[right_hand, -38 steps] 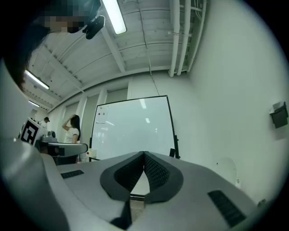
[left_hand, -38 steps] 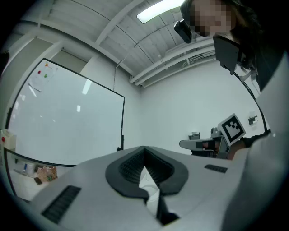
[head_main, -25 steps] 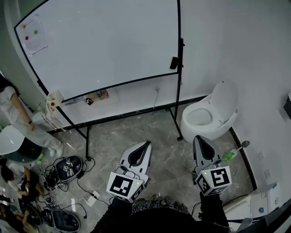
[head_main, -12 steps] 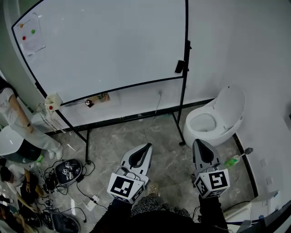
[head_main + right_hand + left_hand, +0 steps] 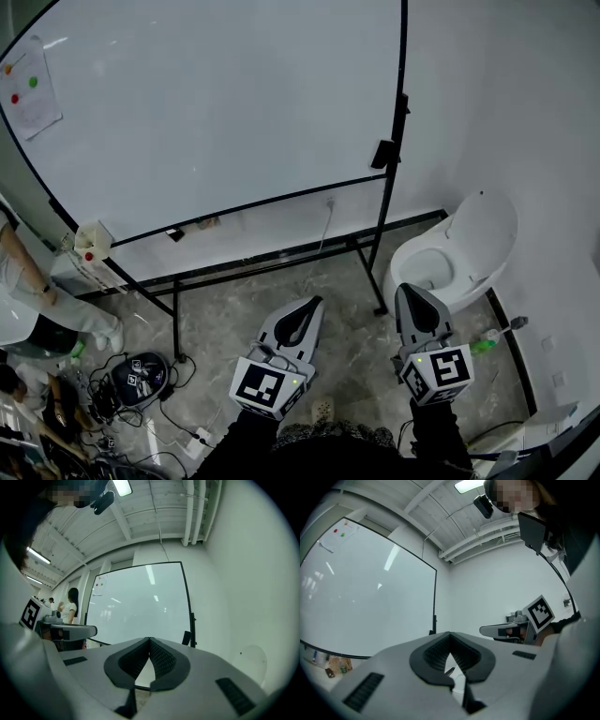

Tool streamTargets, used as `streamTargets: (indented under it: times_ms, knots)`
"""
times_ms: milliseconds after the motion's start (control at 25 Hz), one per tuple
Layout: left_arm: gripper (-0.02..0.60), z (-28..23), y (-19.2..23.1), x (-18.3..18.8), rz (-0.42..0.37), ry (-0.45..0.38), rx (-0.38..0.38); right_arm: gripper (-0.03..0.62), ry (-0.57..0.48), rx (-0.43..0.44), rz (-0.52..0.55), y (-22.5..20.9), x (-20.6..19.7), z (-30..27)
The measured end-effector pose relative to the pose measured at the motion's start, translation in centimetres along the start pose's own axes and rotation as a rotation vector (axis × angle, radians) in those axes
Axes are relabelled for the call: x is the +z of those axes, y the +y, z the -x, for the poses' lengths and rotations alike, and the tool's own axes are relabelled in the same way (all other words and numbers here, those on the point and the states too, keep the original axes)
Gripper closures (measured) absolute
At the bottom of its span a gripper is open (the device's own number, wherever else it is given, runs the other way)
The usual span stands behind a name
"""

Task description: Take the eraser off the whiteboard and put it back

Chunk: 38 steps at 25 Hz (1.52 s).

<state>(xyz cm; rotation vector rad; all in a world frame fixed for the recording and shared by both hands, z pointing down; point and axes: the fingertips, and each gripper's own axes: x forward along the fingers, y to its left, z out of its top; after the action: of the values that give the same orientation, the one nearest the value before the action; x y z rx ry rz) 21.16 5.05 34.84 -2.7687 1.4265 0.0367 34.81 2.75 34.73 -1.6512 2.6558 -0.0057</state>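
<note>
At the right edge of the big white whiteboard with the thin black frame [image 5: 216,103], about halfway down its black side post, sits the small black block eraser [image 5: 382,154]. It is on the board and nothing touches it.

The left gripper with grey jaws [image 5: 309,302] and the right gripper with grey jaws [image 5: 405,289] are both held out in front of the whiteboard. They are low down and well apart from it, over the grey stone floor [image 5: 234,300]. The right gripper is on the eraser's side of the whiteboard. Each gripper's jaws are pressed together at the tips, and there is nothing between them.

I think the job has only just begun. This looks like the step of going up to the whiteboard, and the eraser is not yet taken. Next, one gripper, most likely the right one, needs to get close to the eraser. It must open its jaws wide enough to fit round the block, then close on it and pull it off.

A white round toilet bowl [image 5: 459,253] stands just right of the whiteboard's foot, so the person should step with care there.
</note>
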Motion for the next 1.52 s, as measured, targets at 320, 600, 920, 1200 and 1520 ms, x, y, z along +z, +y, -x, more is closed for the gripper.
streamTargets:
  times_ms: [320,600,920,1200,1520]
  knots:
    - [0.580,-3.2,5.0,-0.8,0.036,-0.005,-0.009,0.586,0.012,-0.036,0.000,-0.7,-0.3,-5.4]
    - [0.580,-6.1,6.9,-1.3,0.067,-0.007,-0.007,0.586,0.022,-0.055,0.009,-2.8,-0.3,-7.9]
    - [0.580,-12.4,9.2,-2.1,0.067,-0.007,0.030,0.585,0.035,-0.035,0.002,-8.1,-1.3,-13.0]
    - [0.580,-20.2,11.5,-1.4,0.036,-0.016,0.077,0.585,0.024,0.007,0.004,-14.3,-0.8,-19.5]
    - [0.580,-25.3,13.3,-1.7,0.016,0.015,0.146,0.585,0.032,0.070,-0.011,-18.8,-1.6,-25.0]
